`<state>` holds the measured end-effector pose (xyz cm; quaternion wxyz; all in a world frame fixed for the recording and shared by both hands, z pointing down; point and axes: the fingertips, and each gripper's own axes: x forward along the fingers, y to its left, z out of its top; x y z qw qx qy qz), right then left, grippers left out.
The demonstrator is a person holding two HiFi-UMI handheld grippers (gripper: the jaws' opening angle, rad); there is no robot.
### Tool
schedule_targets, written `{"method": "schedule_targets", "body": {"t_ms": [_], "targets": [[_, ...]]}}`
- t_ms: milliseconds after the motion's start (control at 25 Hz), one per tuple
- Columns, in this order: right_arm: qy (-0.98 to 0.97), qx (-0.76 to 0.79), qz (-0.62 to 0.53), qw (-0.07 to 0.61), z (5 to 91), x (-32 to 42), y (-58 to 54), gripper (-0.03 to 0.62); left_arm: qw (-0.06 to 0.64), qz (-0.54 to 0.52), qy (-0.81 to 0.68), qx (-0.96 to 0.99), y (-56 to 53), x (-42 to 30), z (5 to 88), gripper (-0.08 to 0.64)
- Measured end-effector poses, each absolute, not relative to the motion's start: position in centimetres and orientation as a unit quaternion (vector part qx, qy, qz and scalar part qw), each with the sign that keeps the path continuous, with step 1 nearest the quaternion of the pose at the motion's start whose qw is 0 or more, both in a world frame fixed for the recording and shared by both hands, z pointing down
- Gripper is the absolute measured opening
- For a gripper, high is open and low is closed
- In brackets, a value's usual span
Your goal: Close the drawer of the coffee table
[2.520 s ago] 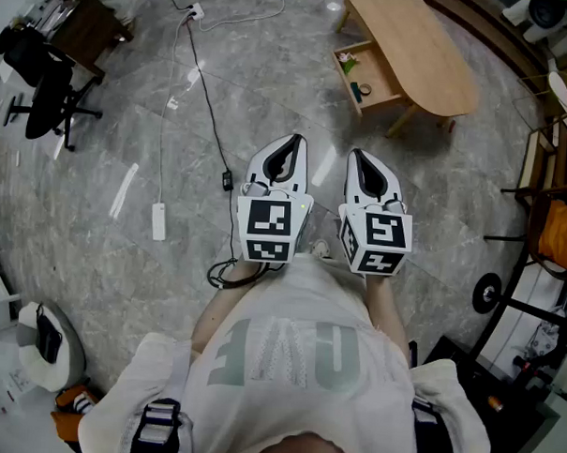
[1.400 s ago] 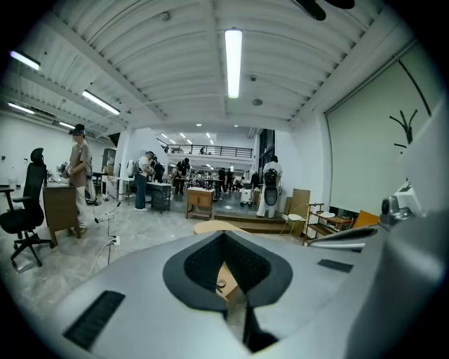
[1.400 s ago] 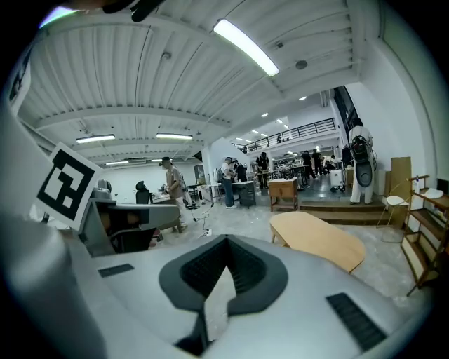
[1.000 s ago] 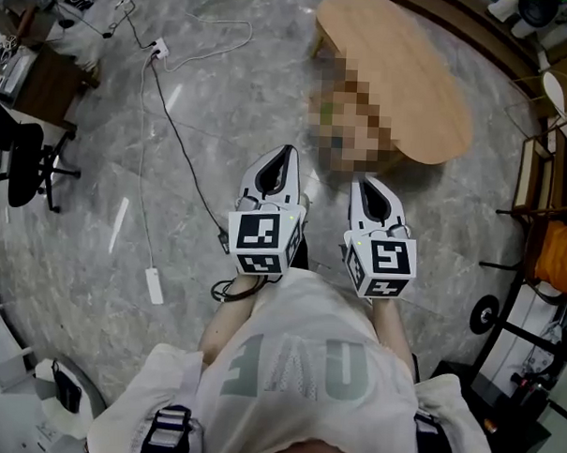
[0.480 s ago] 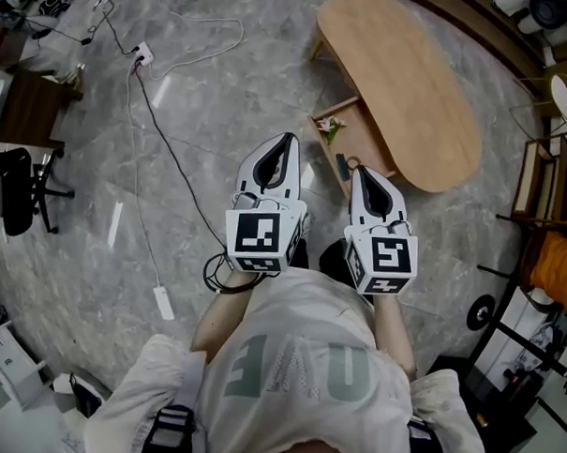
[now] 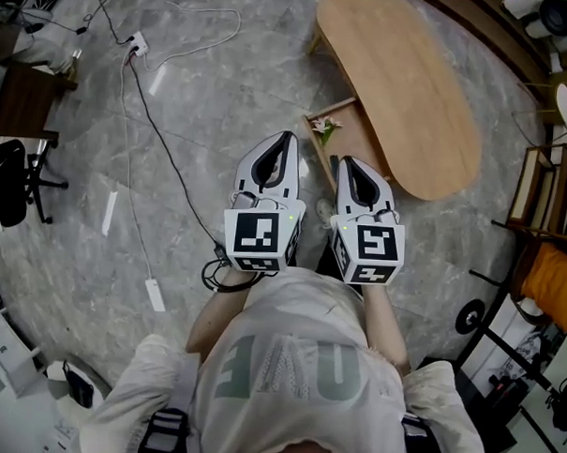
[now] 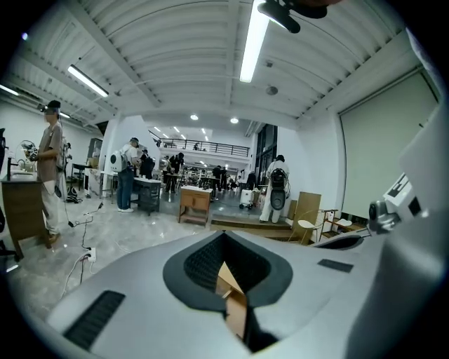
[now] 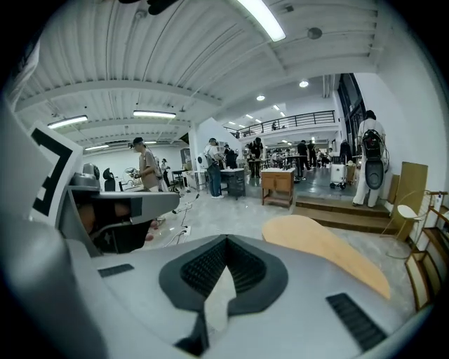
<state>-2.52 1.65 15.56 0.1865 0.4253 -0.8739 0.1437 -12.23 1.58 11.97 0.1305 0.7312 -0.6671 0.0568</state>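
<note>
The oval wooden coffee table [image 6: 402, 85] stands on the grey floor at the upper right of the head view. Its drawer [image 6: 355, 138] is pulled out toward the left and holds a few small items. My left gripper [image 6: 288, 137] is shut and empty, its tip just left of the drawer's front. To its right, my right gripper [image 6: 340, 161] is also shut and empty, its tip over the drawer's near end. In the right gripper view the tabletop [image 8: 330, 252] lies ahead beyond the shut jaws. In the left gripper view a wooden corner [image 7: 235, 298] shows through the jaw gap.
A black cable [image 6: 164, 159] and a white power strip [image 6: 154, 293] lie on the floor to the left. An office chair [image 6: 13, 195] stands at the far left. Wooden chairs [image 6: 547, 195] crowd the right edge. Several people [image 7: 130, 182] stand far off in the hall.
The table and drawer have come closer to me in the head view. Both grippers moved forward, and the right one now overlaps the drawer's near end. Both stay shut.
</note>
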Motion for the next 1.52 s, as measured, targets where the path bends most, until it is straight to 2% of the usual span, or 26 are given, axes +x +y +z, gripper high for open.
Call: {"method": "schedule_targets", "body": {"t_ms": [520, 560, 600, 680, 1160, 1320, 1520], "targets": [[-0.888, 0.375, 0.162, 0.211, 20.9, -4.0, -2.4, 0.006, 0.133, 0.067, -0.696, 0.702, -1.2, -13.4, 15.6, 0.009], [-0.891, 0.360, 0.166, 0.221, 22.3, -4.8, -2.8, 0.041, 0.135, 0.057, -0.698, 0.701, -1.7, -13.8, 16.6, 0.009], [-0.893, 0.345, 0.173, 0.232, 24.2, -5.4, -3.2, 0.108, 0.138, 0.051, -0.698, 0.701, -2.3, -14.2, 18.0, 0.009], [-0.890, 0.330, 0.187, 0.253, 28.6, -6.0, -4.1, 0.146, 0.140, 0.054, -0.696, 0.703, -3.3, -14.6, 21.2, 0.009], [-0.847, 0.310, 0.194, 0.387, 56.3, -5.1, -4.7, 0.155, 0.176, 0.100, -0.704, 0.680, -4.1, -13.4, 46.1, 0.009], [-0.833, 0.297, 0.194, 0.425, 62.6, -4.3, -3.5, 0.155, 0.206, 0.094, -0.713, 0.664, -3.4, -12.1, 50.7, 0.009], [-0.810, 0.299, 0.196, 0.465, 67.2, -3.6, -3.5, 0.155, 0.209, 0.103, -0.713, 0.662, -3.1, -11.6, 52.3, 0.009]]}}
